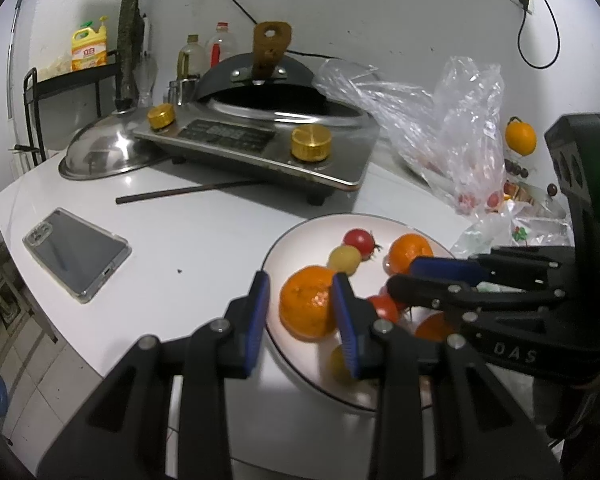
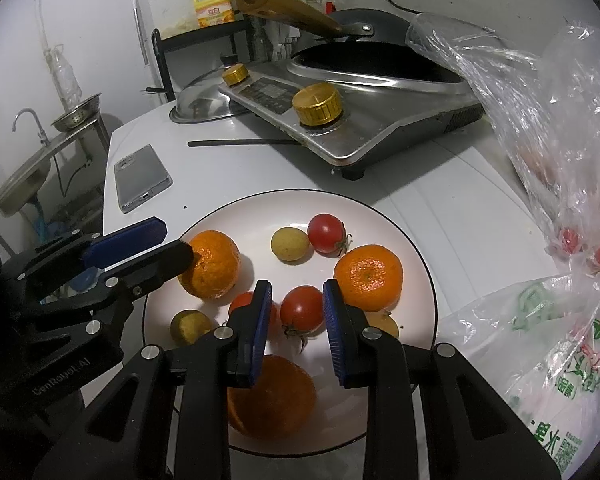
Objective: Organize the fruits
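A white plate (image 2: 400,216) holds three tangerines, red cherry tomatoes and small yellow fruits. My left gripper (image 1: 300,312) is open, its jaws either side of the left tangerine (image 1: 306,302), which also shows in the right wrist view (image 2: 212,264). My right gripper (image 2: 296,312) is open above the plate, a red tomato (image 2: 302,310) between its blue pads. Another tangerine (image 2: 368,276) lies just right of it, a third (image 2: 272,396) below it. The plate (image 1: 300,236) and the right gripper (image 1: 424,276) show in the left wrist view.
An induction cooker (image 2: 360,120) with a black wok stands behind the plate. A phone (image 2: 140,178) lies at the left. Plastic bags (image 2: 560,160) with more tomatoes crowd the right side. A steel lid (image 1: 104,152) and a chopstick (image 1: 188,192) lie near the cooker.
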A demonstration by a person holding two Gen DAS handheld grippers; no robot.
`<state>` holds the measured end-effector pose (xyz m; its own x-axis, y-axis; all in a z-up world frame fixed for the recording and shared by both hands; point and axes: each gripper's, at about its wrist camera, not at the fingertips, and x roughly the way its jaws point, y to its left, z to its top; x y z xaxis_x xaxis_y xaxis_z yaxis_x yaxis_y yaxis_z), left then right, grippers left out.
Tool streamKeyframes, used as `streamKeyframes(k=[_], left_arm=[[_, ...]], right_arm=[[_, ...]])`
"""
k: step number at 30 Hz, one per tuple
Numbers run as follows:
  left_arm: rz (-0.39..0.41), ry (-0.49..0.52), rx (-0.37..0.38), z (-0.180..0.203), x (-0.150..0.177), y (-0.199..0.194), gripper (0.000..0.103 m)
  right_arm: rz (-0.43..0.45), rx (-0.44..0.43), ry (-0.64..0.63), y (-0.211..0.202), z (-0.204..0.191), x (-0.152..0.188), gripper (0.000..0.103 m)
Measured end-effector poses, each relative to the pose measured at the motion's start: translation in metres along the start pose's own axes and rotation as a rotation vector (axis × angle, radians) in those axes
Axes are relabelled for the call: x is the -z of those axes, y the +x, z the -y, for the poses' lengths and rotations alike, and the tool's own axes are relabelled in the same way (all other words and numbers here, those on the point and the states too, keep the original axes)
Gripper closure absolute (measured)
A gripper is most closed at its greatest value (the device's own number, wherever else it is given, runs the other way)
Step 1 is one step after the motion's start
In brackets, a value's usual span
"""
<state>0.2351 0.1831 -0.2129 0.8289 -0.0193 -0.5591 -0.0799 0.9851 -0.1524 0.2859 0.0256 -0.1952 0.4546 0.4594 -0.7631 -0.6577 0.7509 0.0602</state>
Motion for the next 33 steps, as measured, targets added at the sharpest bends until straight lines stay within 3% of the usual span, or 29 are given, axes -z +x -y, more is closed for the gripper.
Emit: streamKeyframes(k=[18, 21, 23, 33], left_arm=[[0.021, 0.043, -0.009, 0.024, -0.002, -0.021, 0.069], [0.033, 0.051, -0.012, 0.029, -0.003, -0.029, 0.061], [0.045, 0.046, -0.007, 0.033, -0.003, -0.037, 0.049], [0.085, 0.087, 0.003, 0.059, 0.000, -0.071, 0.048]], right_arm=[[0.059, 0.019, 0.011, -0.036, 0.004, 0.004, 0.075], [0.077, 0.026, 0.015, -0.047, 0.005, 0.006, 0.075], [0.088, 0.030, 0.016, -0.054, 0.005, 0.007, 0.074], [0.150, 0.056, 0.021, -0.096, 0.001, 0.021, 0.074]])
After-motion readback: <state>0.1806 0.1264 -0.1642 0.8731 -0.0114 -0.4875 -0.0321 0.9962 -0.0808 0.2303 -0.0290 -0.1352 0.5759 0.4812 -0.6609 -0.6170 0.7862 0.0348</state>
